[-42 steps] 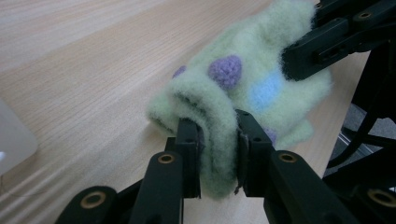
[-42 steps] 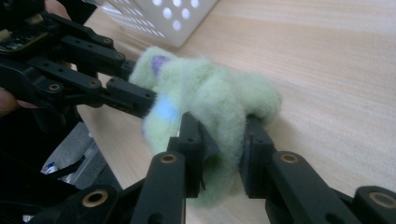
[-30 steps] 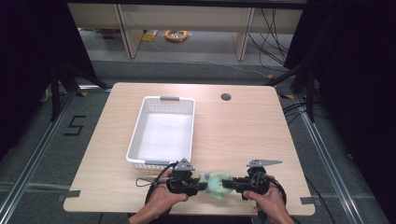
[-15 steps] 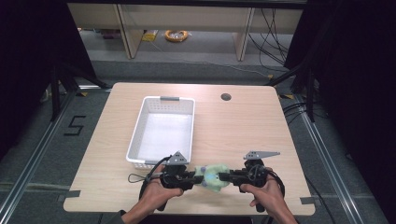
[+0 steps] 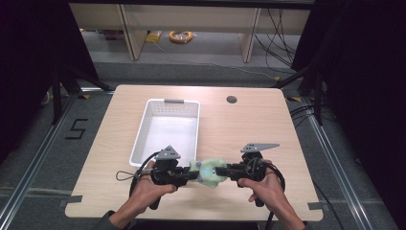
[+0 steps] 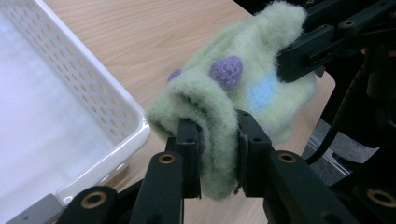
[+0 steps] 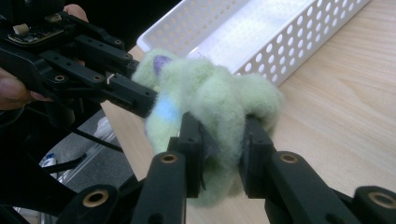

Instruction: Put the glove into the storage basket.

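Note:
A fuzzy pale-green cloth item (image 5: 208, 171) with purple knobs and a blue patch hangs between the two grippers, lifted above the table's near edge. My left gripper (image 5: 190, 172) is shut on its left end; in the left gripper view its jaws pinch a fold of the green cloth (image 6: 219, 135). My right gripper (image 5: 221, 170) is shut on the other end, and in the right gripper view the green cloth (image 7: 219, 100) bulges between its pads. The jaws face each other, close together. A white perforated basket (image 5: 143, 139) stands just beyond the left gripper.
The basket (image 6: 112, 102) is empty, with a grey handle clip at its far rim. A round cable hole (image 5: 231, 99) sits at the table's (image 5: 268, 124) far right. A shelf unit stands on the floor behind the table.
Both hands have lifted the green cloth item up off the table and carried it slightly away from the near edge. The grips are unchanged.

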A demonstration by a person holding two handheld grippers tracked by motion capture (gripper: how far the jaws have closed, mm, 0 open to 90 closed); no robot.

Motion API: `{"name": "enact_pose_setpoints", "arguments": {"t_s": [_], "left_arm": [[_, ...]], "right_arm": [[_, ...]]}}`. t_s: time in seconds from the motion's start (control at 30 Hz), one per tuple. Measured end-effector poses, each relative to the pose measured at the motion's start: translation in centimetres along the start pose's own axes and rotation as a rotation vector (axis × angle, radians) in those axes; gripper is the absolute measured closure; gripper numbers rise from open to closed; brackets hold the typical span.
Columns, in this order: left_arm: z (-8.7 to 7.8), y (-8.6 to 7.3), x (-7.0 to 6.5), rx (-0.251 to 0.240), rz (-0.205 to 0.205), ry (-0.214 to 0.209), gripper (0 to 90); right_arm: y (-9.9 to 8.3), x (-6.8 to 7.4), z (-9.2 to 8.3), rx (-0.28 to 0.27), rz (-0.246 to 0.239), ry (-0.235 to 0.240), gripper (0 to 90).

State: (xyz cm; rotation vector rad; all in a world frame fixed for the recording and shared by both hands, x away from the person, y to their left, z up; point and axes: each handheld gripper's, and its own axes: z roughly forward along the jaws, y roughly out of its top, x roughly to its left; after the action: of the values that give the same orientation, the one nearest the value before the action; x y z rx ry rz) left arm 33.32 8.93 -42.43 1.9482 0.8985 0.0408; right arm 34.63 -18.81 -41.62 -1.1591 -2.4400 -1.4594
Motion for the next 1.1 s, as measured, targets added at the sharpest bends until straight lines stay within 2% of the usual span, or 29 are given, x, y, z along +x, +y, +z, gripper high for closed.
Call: {"name": "enact_pose_setpoints", "arguments": {"t_s": [0.03,0.07,0.1,0.13,0.23,0.37,0.4,0.43,0.53,0.63,0.67,0.83,0.93,0.97,1.07,1.1], "left_arm": [[0.0,0.0,0.0,0.000,0.000,0.000,73.7],[-0.3,0.2,0.2,0.002,-0.001,-0.001,73.7],[-0.3,0.2,0.2,0.002,-0.001,-0.001,73.7],[-0.5,0.4,0.4,0.002,-0.006,-0.005,73.7],[-0.9,0.6,0.6,0.006,-0.006,0.007,73.7],[-1.7,1.2,1.3,0.005,-0.013,0.012,73.7],[-2.1,1.5,1.6,-0.001,-0.015,0.023,73.7],[-2.1,1.5,1.6,-0.001,-0.015,0.023,73.7],[-2.5,1.7,2.2,0.002,-0.015,0.035,73.7],[-3.1,1.9,3.1,-0.005,-0.036,0.052,73.7],[-3.1,1.9,3.1,-0.005,-0.036,0.052,73.8],[-4.3,2.5,4.4,-0.006,-0.054,0.068,73.7],[-5.1,2.9,5.6,-0.005,-0.072,0.086,73.8],[-5.1,2.9,5.6,-0.005,-0.072,0.086,73.8],[-5.5,2.9,7.0,-0.001,-0.110,0.090,74.4],[-5.5,2.9,7.0,-0.001,-0.110,0.090,74.4]], "right_arm": [[0.0,0.0,0.0,0.000,0.000,0.000,74.7],[0.2,0.3,0.2,0.006,0.048,0.026,74.7],[0.2,0.3,0.2,0.006,0.048,0.026,74.7],[0.7,0.2,0.4,0.005,0.030,0.031,74.7],[1.2,0.3,0.6,0.015,0.024,0.015,74.7],[2.3,0.3,1.3,0.025,0.024,0.041,74.7],[3.0,0.3,1.6,0.029,0.001,0.020,74.7],[3.3,0.5,1.8,0.037,0.010,0.017,74.7],[3.9,0.5,2.2,0.041,-0.005,0.015,74.7],[5.2,0.9,3.1,0.058,-0.014,0.025,74.7],[5.5,0.8,3.3,0.059,-0.038,0.013,74.7],[7.0,1.2,4.2,0.076,-0.036,0.015,74.7],[8.4,1.3,5.5,0.088,-0.050,0.016,74.7],[8.4,1.3,5.5,0.088,-0.050,0.016,74.7],[9.5,1.4,7.0,0.107,-0.048,0.017,74.7],[9.7,1.3,7.4,0.112,-0.036,0.016,74.7]]}}
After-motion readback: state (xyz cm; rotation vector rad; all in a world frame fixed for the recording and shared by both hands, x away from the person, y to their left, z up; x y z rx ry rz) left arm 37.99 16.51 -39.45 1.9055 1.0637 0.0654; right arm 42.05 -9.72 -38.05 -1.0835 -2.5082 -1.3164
